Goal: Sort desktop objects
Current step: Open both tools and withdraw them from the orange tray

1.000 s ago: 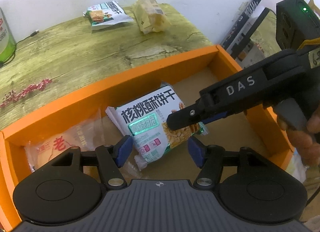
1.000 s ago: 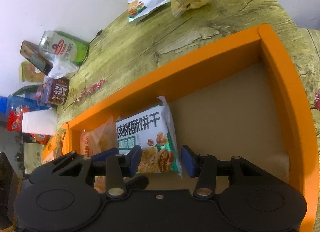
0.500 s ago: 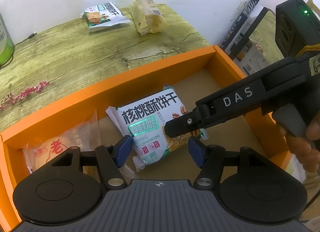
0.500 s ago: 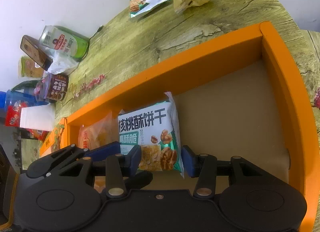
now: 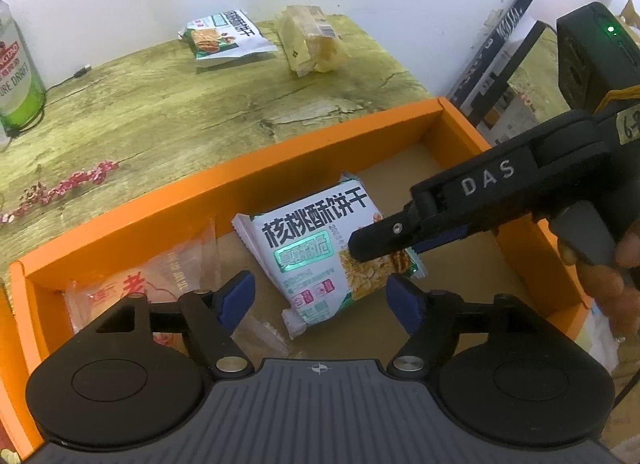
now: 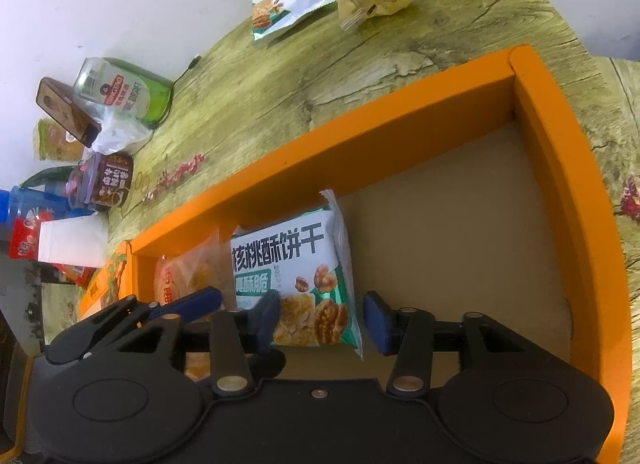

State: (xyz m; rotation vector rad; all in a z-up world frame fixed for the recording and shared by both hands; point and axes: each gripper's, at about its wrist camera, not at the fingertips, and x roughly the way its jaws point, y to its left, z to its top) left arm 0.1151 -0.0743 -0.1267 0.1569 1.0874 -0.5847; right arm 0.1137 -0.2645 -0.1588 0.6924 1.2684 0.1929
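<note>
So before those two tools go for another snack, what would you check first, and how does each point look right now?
1. Walnut biscuit pack lying inside the orange box: ok.
2. Left gripper let go, its jaws having just been opening, pack between but untouched: ok.
3. Right gripper released, jaws just widened: ok.
4. Snacks left on the table: second biscuit pack and yellow wafer pack: not ok.
5. Free floor in the box for them: ok.
</note>
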